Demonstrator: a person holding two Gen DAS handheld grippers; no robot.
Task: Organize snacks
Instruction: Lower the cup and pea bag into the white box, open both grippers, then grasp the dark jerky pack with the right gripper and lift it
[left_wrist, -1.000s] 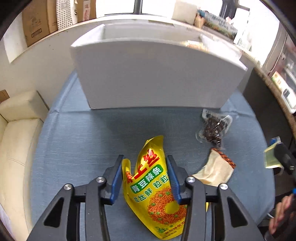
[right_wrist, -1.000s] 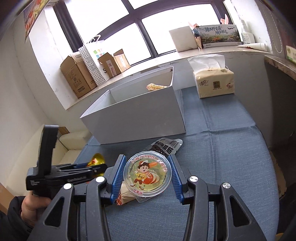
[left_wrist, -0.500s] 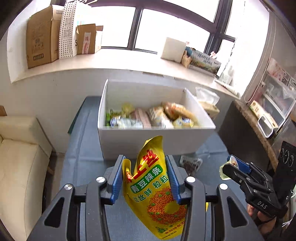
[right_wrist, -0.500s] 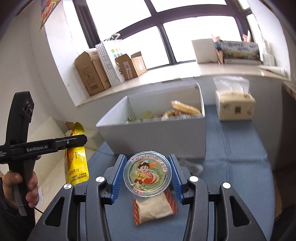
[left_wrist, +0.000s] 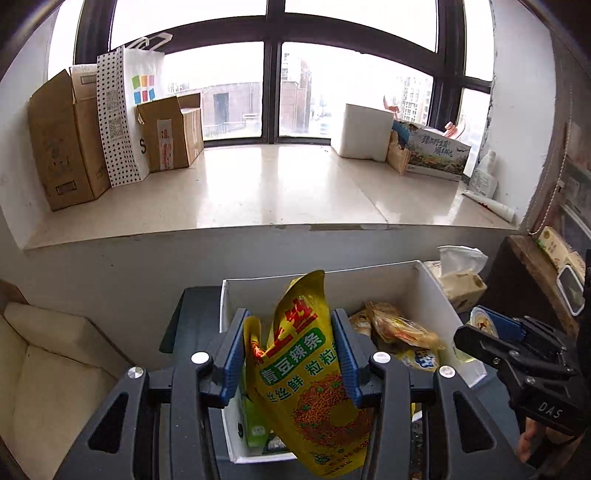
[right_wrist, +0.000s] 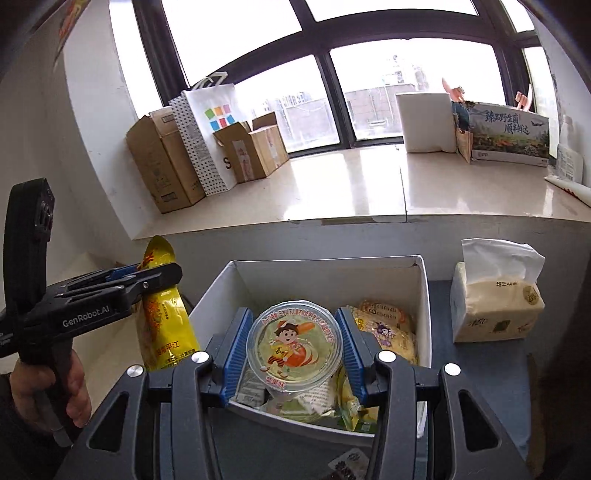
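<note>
Right gripper (right_wrist: 293, 352): blue pads closed on a round jelly cup (right_wrist: 293, 347), cartoon lid facing up.
Cup position: above the near part of the white box (right_wrist: 325, 264).
Box contents: snack packets, one pale bag (right_wrist: 384, 328) at the right; others partly hidden.
Left gripper (right_wrist: 162, 275): at left, clamped on a yellow bag (right_wrist: 162, 317) hanging upright beside the box.
Hand (right_wrist: 48, 391): wrapped round the left gripper's handle.
Tissue pack (right_wrist: 495, 306): right of the box, on blue cloth (right_wrist: 491, 373).
Bottom edge: dark packet (right_wrist: 347, 463), possibly snacks.

A tall yellow snack pouch (left_wrist: 306, 373) with green and red lettering hangs upright above the white box (right_wrist: 419, 295). A round clear-lidded jelly cup (right_wrist: 293, 347) sits level over that box's packed snacks (right_wrist: 384, 332).
</note>
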